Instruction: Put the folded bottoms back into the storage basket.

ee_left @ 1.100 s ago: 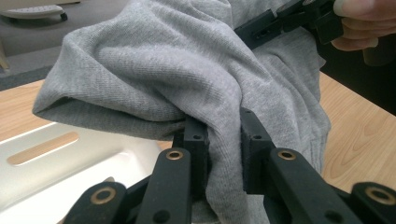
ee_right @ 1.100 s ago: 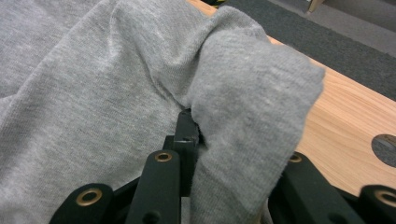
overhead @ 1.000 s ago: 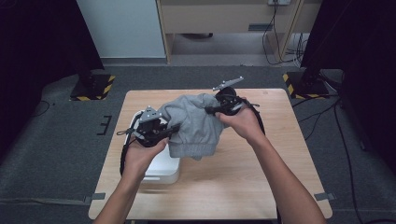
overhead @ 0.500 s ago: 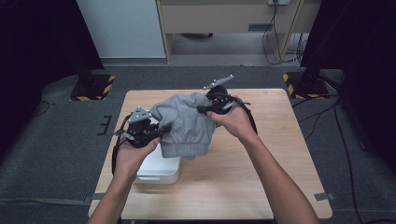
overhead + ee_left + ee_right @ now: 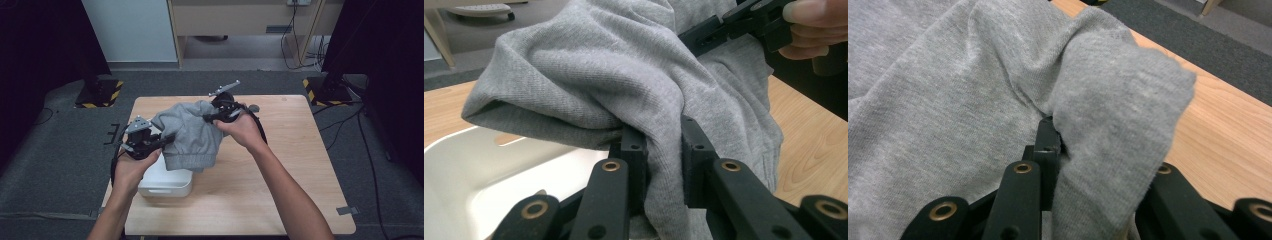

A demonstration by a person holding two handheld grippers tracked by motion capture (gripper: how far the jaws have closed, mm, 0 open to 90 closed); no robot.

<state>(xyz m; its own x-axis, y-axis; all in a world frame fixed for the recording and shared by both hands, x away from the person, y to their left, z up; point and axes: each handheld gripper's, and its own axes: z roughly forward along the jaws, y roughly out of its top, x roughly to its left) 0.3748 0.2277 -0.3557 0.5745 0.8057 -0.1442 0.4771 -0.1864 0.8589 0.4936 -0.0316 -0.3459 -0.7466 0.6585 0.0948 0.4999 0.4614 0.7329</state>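
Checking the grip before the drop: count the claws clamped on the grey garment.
2. The left claw pinches the grey garment above the white bin; the right claw grips its far side.

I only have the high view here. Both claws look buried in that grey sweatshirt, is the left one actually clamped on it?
Observer: Yes. The left claw pinches a fold of the grey sweatshirt between both pads.
Operator: And the right one?
Observer: The right claw is shut on a bunched fold as well.
Operator: Anything inside the white bin?
Observer: The part of the white bin seen beneath the cloth looks bare.
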